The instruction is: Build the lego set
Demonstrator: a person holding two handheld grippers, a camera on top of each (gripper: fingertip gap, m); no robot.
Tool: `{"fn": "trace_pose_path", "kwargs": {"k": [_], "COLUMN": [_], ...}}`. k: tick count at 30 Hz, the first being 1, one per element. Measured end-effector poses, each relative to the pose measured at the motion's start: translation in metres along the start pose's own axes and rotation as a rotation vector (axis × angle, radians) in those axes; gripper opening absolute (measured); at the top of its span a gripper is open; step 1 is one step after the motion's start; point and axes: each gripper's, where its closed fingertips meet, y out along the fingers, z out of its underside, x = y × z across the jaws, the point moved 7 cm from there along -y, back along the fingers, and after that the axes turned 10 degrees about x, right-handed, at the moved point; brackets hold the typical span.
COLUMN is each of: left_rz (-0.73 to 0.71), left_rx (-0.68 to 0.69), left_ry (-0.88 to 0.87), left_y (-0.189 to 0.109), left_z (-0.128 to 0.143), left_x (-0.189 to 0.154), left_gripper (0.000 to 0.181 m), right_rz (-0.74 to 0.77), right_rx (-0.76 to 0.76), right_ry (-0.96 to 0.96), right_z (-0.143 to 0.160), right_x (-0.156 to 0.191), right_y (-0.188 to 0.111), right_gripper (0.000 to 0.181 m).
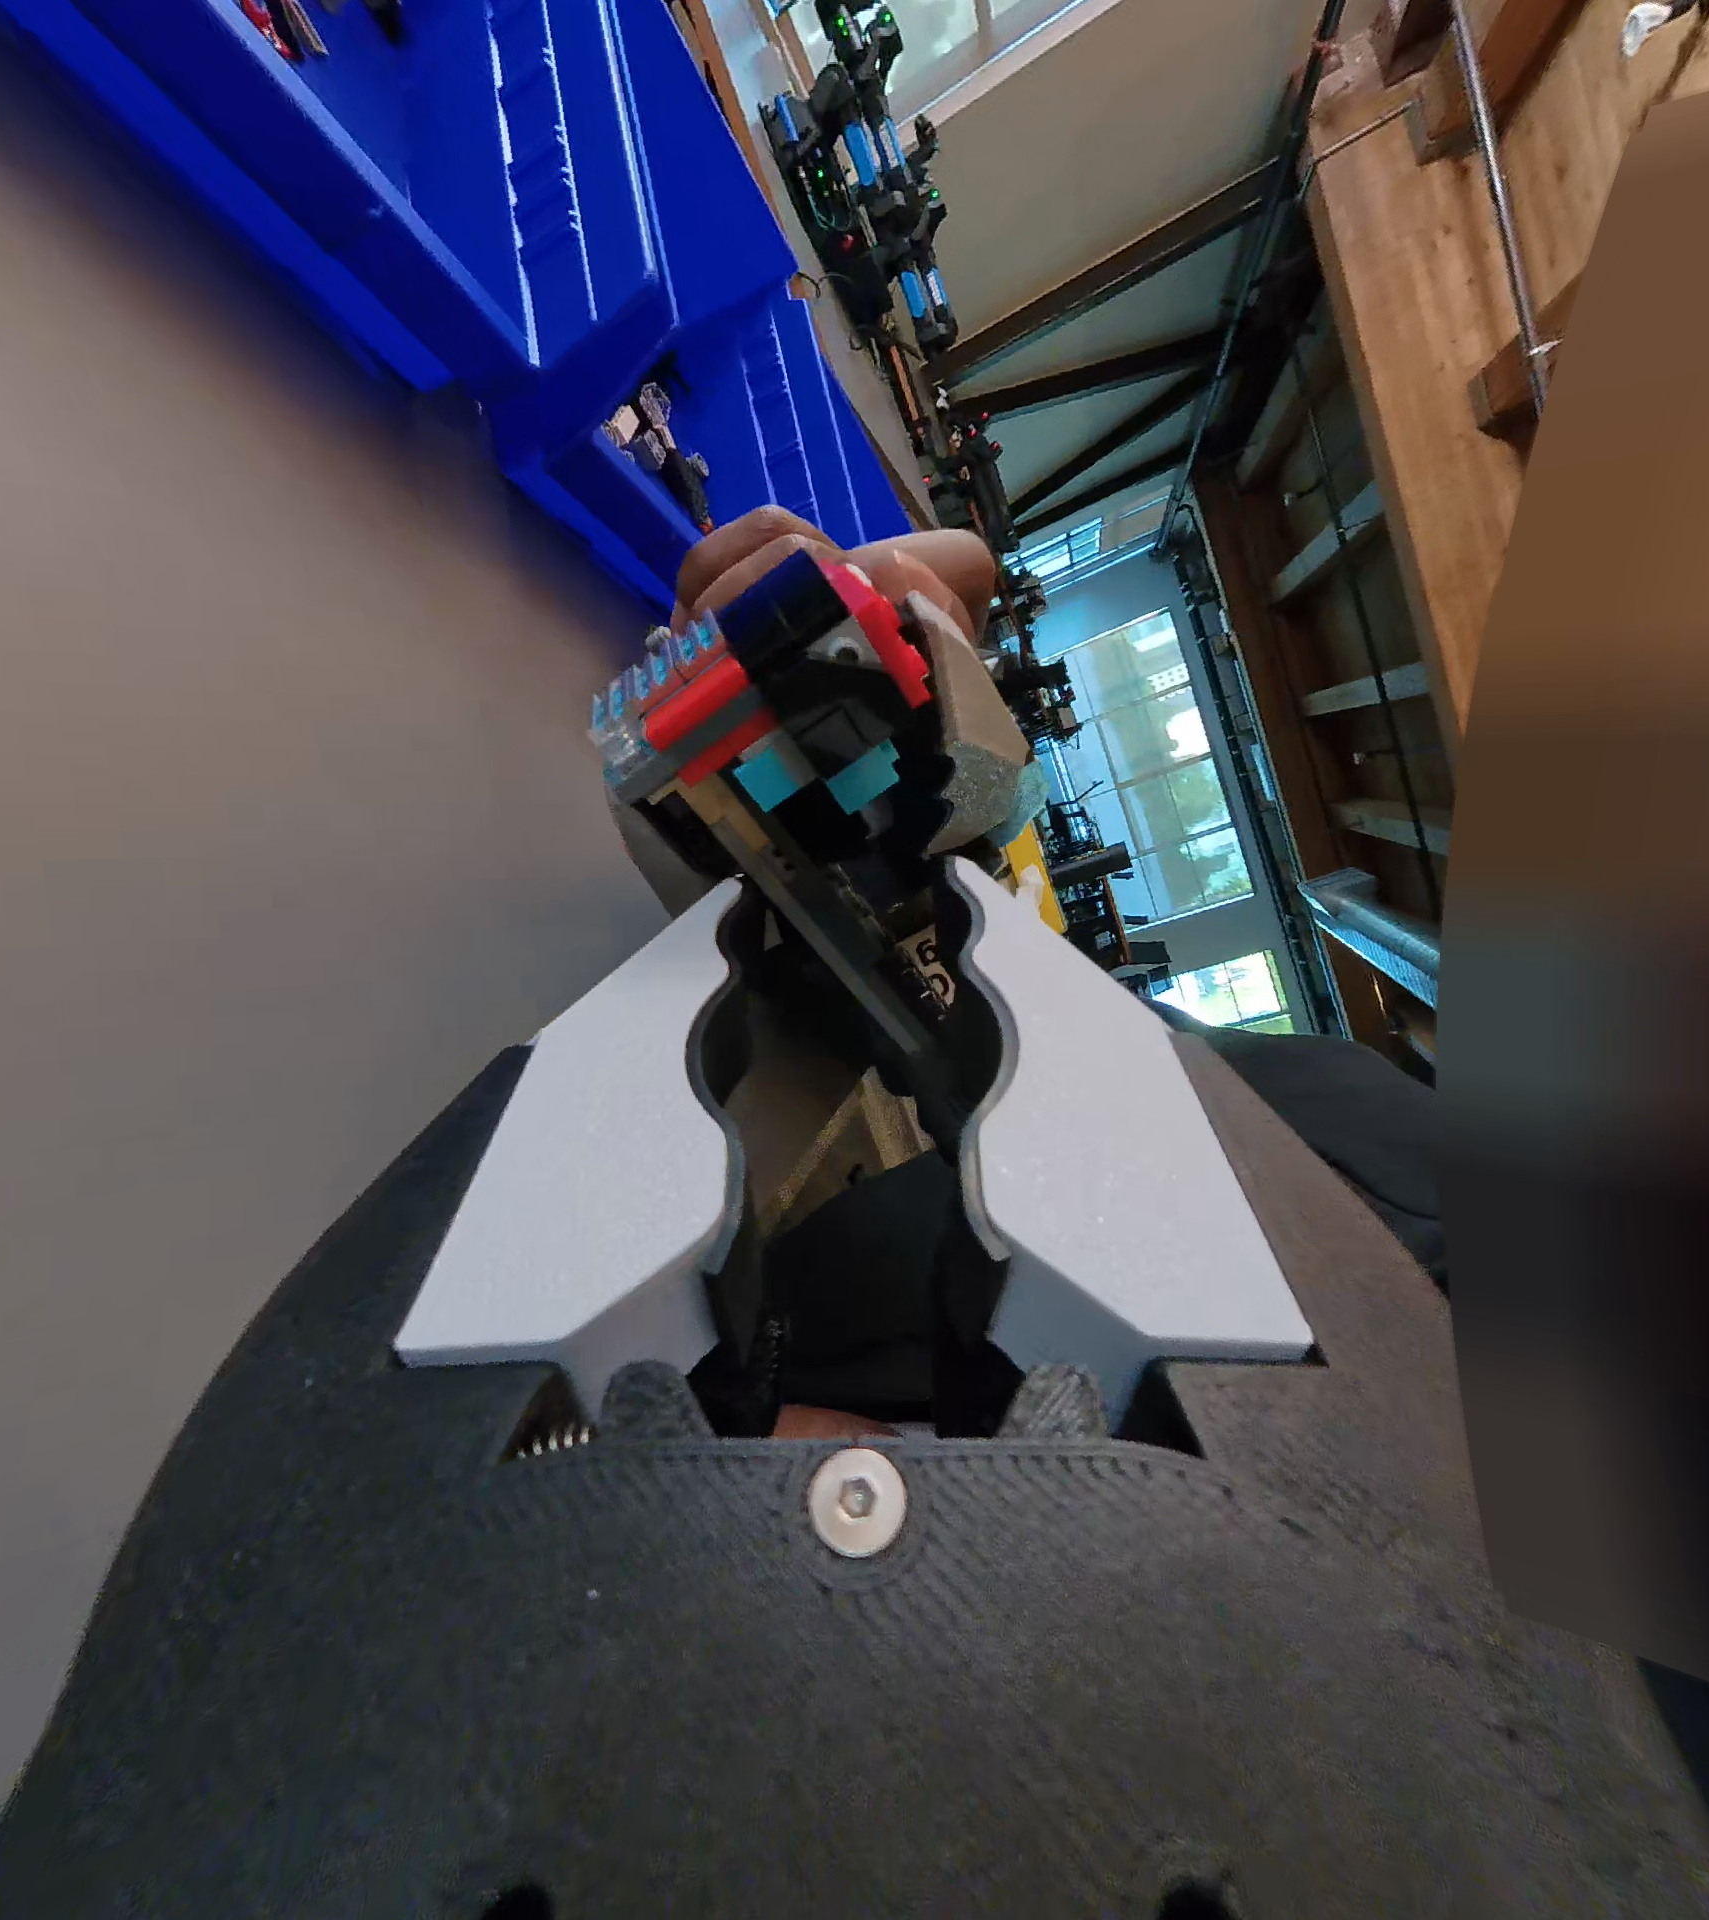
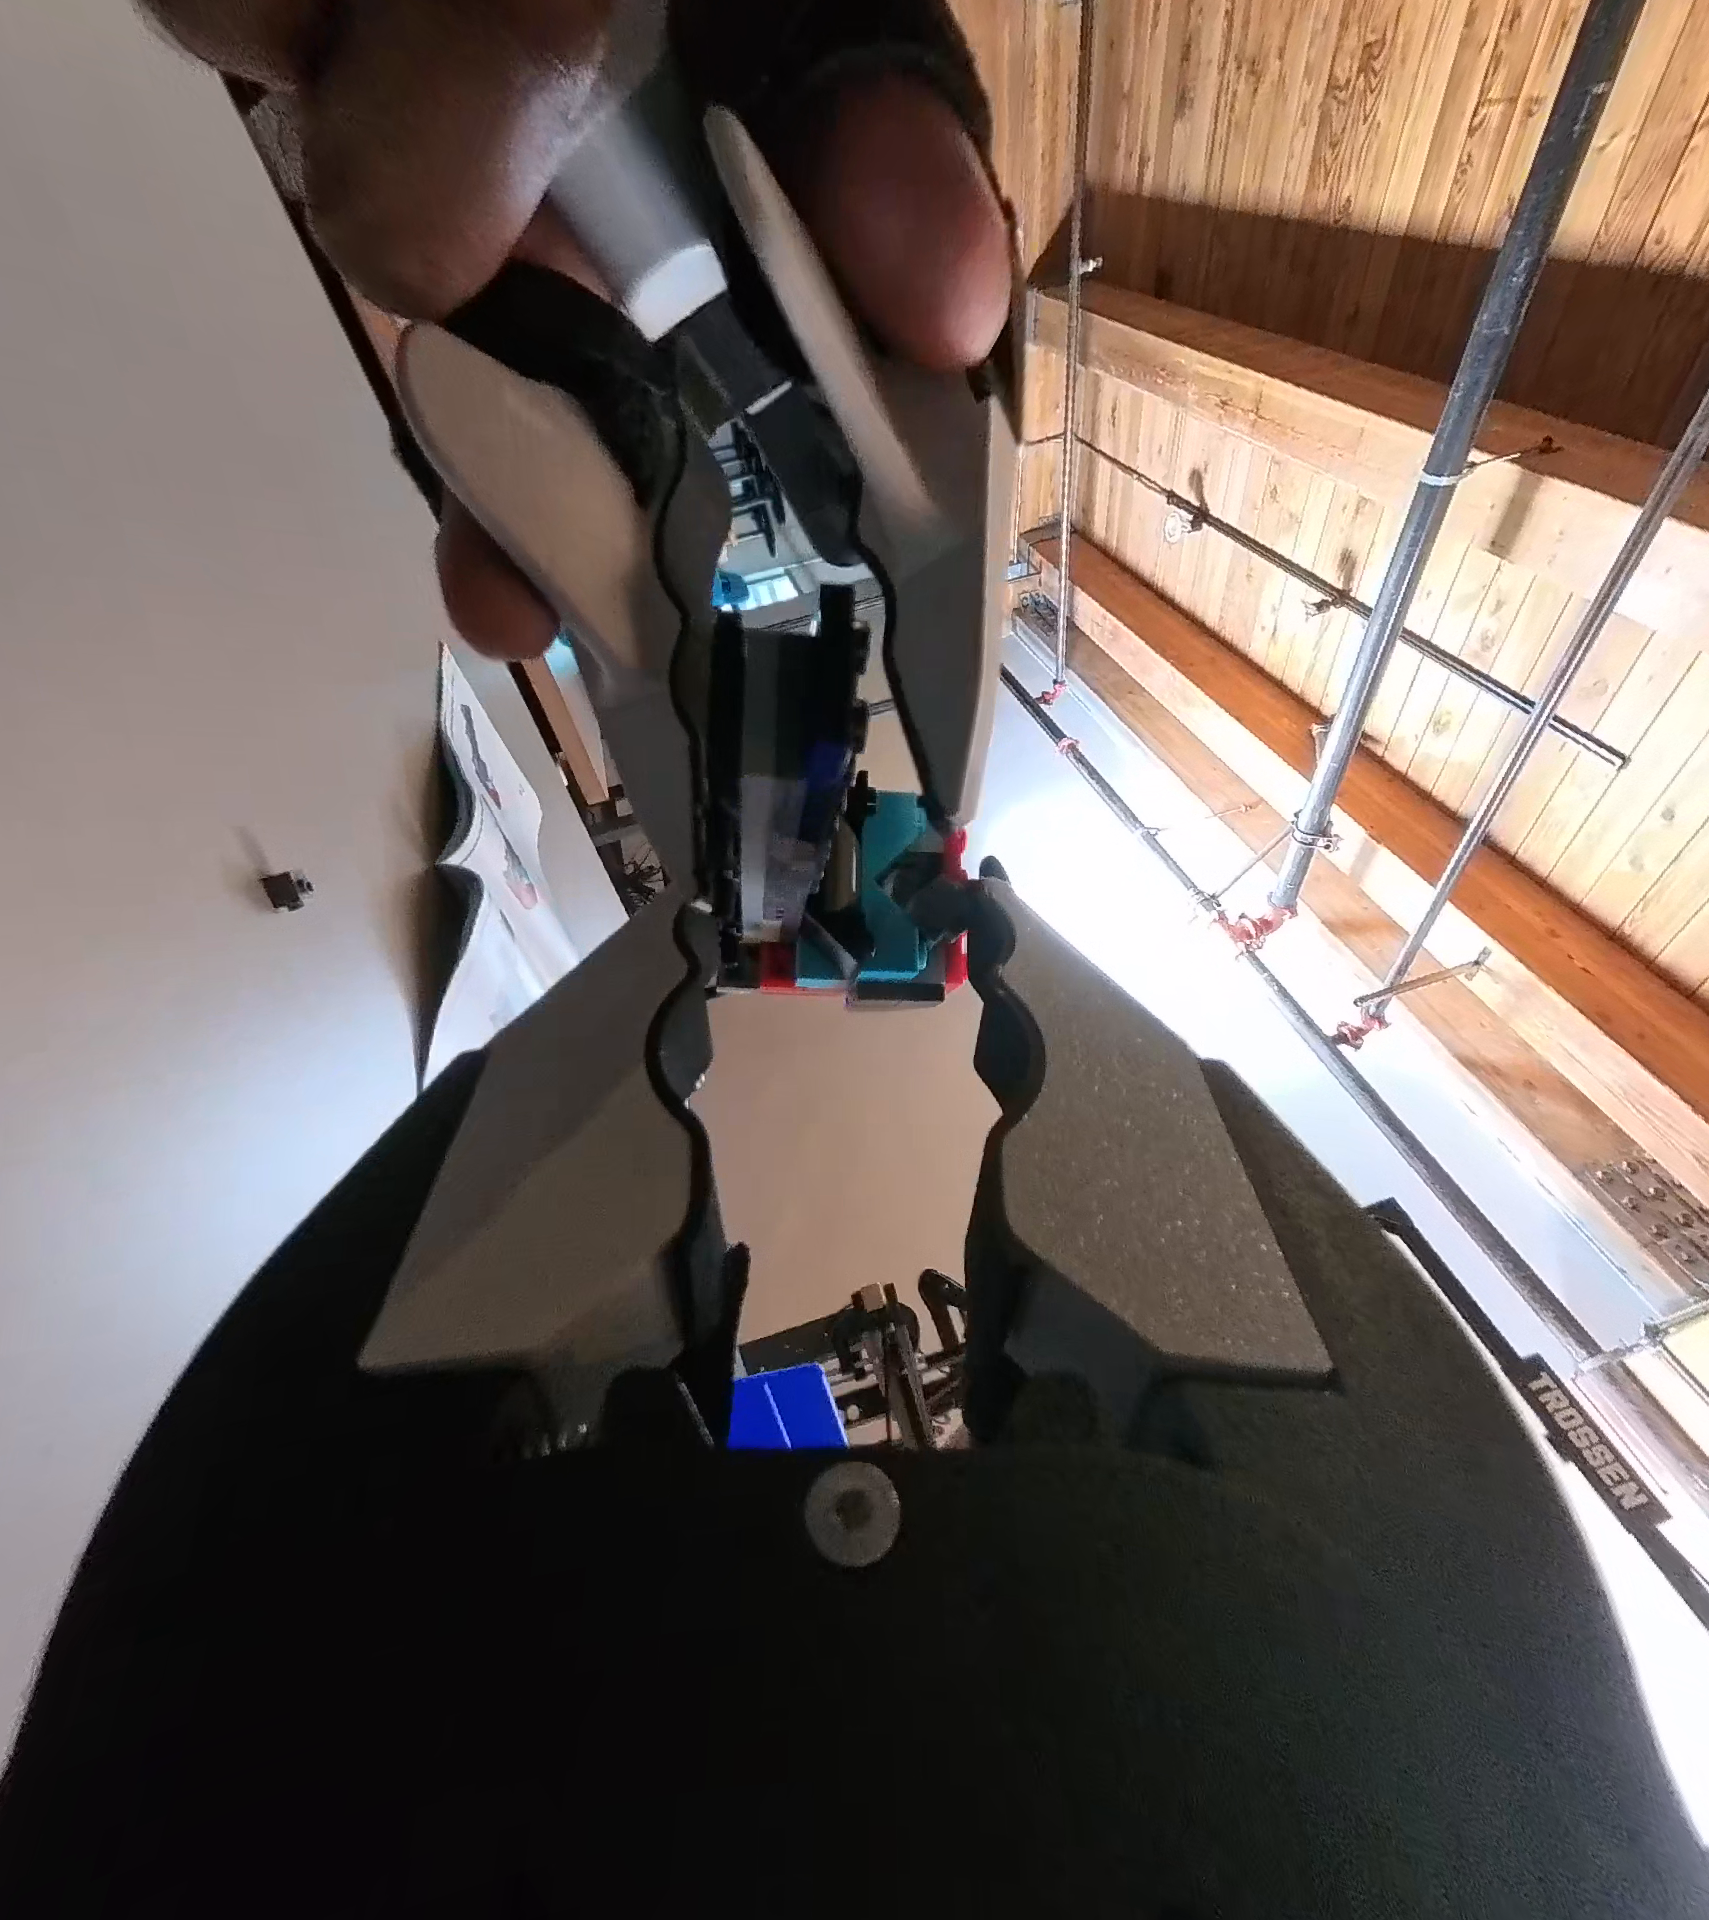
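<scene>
Lego model [image 1: 777, 727], partly built: red, black, teal and grey bricks, clear studs along one edge, long dark grey base plate. It is held up in the air between the two tools, off the worktop [image 1: 206, 831].

Left tool [image 1: 850, 883]: its light grey fingers are narrowed onto the base-plate end of the model, which runs down between them; looks like a firm hold. In the right wrist view the same tool [image 2: 808, 831] comes in from the top with a hand [image 2: 621, 156] wrapped round it, and the model [image 2: 829, 914] sits in its tips.

Right tool [image 2: 839, 956]: dark fingers set fairly wide, tips flanking the teal and red end of the model. Left tip seems to touch the model's edge, right tip is at the red corner; contact looks light, and whether it truly clamps the model I cannot tell. Nothing else between its fingers. In the left wrist view it [image 1: 933, 748] shows on the far end of the model with fingers of a hand [image 1: 829, 561] behind.

Step in hand, as I judge: two-tool hold of the sub-assembly, either pressing bricks home or re-gripping/turning it. Next move calls for the left tool staying tight while the right squeezes or lets go to fetch another piece.

Outward: blue bins [image 1: 517, 208] with loose pieces beyond the worktop, an instruction booklet [image 2: 497, 831] and a small dark piece [image 2: 284, 890] on the worktop.
</scene>
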Motion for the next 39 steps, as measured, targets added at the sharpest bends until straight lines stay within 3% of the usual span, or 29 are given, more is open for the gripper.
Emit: {"fn": "trace_pose_path", "kwargs": {"k": [11,16,20,31,39], "left_rz": [0.024,-0.012,-0.037,-0.095,-0.13], "left_rx": [0.014,0.016,-0.009,-0.059,-0.093], "left_ry": [-0.041,-0.064,-0.066,-0.089,-0.112], "left_y": [-0.003,-0.008,-0.012,-0.011,-0.011], "left_z": [0.004,0.004,0.001,-0.005,-0.006], "left_x": [0.002,0.007,0.009,0.019,0.035], "left_gripper": [0.037,0.053,0.054,0.038,0.036], "right_rz": [-0.002,0.004,0.0,-0.022,-0.065], "right_rx": [-0.008,-0.005,0.002,0.043,0.105], "right_ry": [-0.025,-0.022,-0.037,-0.02,-0.002], "right_z": [-0.002,-0.001,-0.001,0.001,0.009], "right_x": [0.004,0.004,0.005,0.009,0.023], "right_y": [0.0,0.0,0.001,0.005,0.01], "right_gripper": [0.048,0.048,0.048,0.048,0.049]}}
